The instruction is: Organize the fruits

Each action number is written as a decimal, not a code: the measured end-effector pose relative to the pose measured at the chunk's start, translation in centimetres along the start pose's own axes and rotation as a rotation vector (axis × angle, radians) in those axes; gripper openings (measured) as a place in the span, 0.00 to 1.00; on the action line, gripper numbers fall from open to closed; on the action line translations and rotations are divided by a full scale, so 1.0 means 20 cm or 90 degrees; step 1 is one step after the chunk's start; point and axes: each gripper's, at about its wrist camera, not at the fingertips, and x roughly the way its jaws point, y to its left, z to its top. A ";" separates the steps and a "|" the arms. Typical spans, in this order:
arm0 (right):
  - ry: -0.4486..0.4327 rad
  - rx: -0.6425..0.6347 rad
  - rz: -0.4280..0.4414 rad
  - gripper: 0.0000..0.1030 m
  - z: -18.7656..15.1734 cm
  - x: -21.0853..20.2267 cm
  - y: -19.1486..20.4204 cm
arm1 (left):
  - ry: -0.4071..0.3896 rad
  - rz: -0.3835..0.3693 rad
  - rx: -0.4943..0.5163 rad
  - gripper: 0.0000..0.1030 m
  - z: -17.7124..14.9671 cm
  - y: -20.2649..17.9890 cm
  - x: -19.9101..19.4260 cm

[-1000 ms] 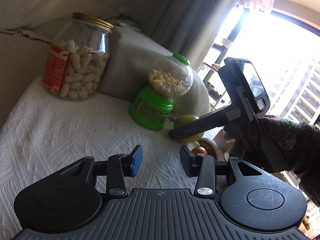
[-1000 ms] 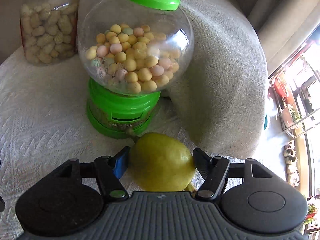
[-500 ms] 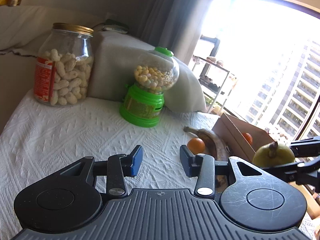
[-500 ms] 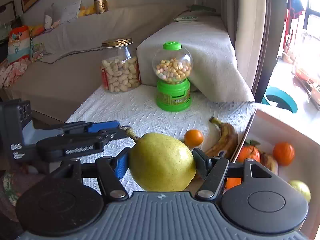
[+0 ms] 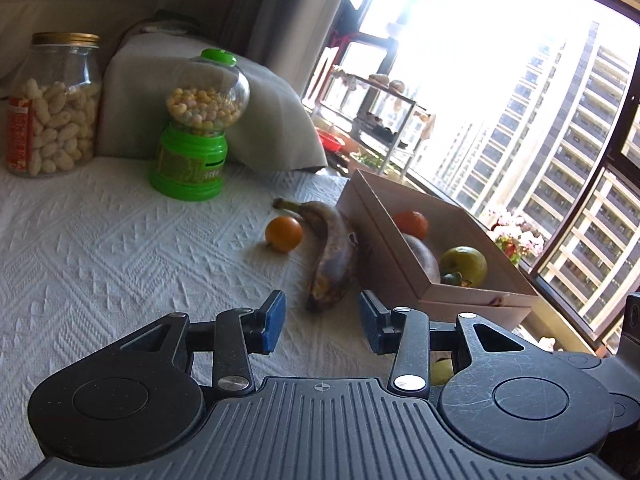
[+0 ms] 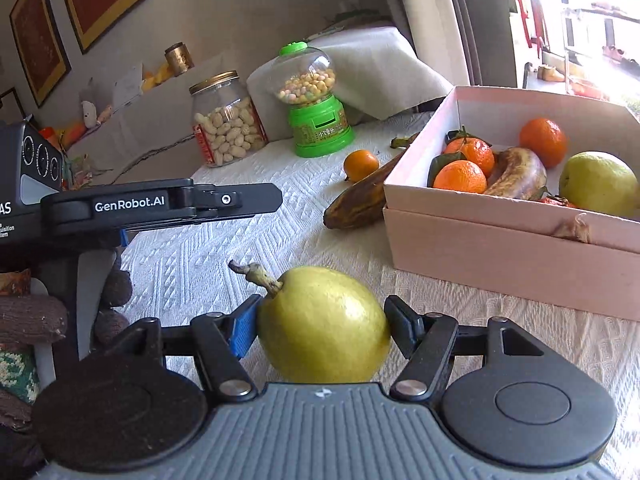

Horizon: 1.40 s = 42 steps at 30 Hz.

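The pear (image 6: 324,326), pinched in the right gripper (image 6: 320,328) jaws, has swung toward the box (image 6: 500,236); left gripper (image 5: 322,326) jaws spread.

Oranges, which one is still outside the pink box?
The lone orange on the white cloth, beside the banana lying outside the box; the others sit inside.

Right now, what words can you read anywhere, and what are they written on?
"GenRobot.AI": on the left gripper's black finger.
"AS": a cut-off piece on its body.
Green candy dispenser label: too small to read.
Peanut jar's red label: too blurred to read.
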 end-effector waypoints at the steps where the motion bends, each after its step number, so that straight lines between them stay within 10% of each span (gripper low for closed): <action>1: -0.014 -0.002 -0.012 0.66 -0.01 -0.03 -0.01 | 0.005 0.000 0.002 0.44 0.00 -0.01 0.01; 16: -0.165 -0.047 -0.109 0.77 -0.05 -0.42 -0.05 | 0.018 0.101 0.146 0.44 0.31 -0.06 0.30; 22: -0.128 -0.005 -0.160 0.78 -0.14 -0.39 -0.16 | 0.062 0.169 0.154 0.49 0.32 -0.05 0.56; 31: -0.082 0.105 -0.161 0.78 -0.22 -0.29 -0.32 | 0.073 0.139 0.138 0.37 0.26 -0.02 0.63; 42: -0.077 0.110 -0.163 0.80 -0.24 -0.28 -0.32 | 0.071 0.096 0.202 0.37 0.18 -0.13 0.17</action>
